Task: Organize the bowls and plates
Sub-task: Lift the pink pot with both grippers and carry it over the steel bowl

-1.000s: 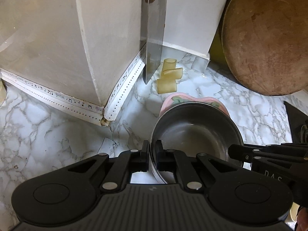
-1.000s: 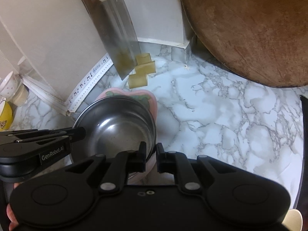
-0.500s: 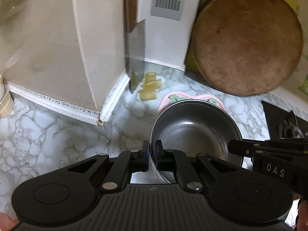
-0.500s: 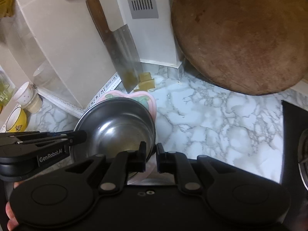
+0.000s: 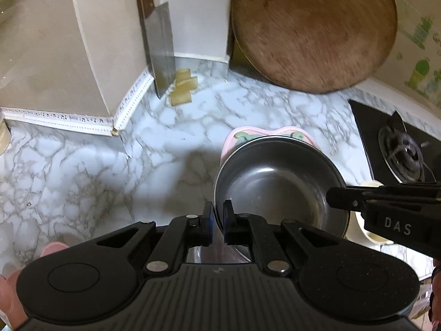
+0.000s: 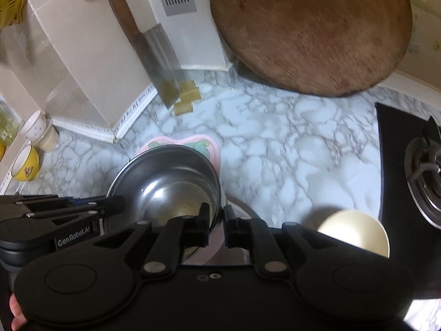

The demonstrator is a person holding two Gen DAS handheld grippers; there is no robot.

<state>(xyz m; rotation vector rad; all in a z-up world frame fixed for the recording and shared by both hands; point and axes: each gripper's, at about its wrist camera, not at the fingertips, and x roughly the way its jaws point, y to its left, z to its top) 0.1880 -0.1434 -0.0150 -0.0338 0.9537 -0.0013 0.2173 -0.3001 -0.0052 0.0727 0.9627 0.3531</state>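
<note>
A steel bowl point(image 5: 278, 182) sits stacked in a pink heart-shaped plate point(image 5: 264, 135); both hang above the marble counter. My left gripper point(image 5: 217, 215) is shut on the bowl's left rim. My right gripper point(image 6: 216, 220) is shut on the right rim of the steel bowl point(image 6: 171, 182) and the pink plate point(image 6: 193, 143) under it. Each gripper shows from the side in the other's view. A cream bowl point(image 6: 355, 231) sits on the counter below right.
A round wooden board point(image 5: 314, 27) leans on the back wall. A cleaver point(image 5: 160, 47) leans in the corner by yellow blocks point(image 5: 183, 88). A gas stove point(image 6: 413, 154) is at the right. A yellow cup point(image 6: 26, 162) and a white cup point(image 6: 38, 129) stand at the left.
Both grippers have pulled the bowl and plate stack back and up from the back corner. More of the counter, the stove and the cream bowl have come into view.
</note>
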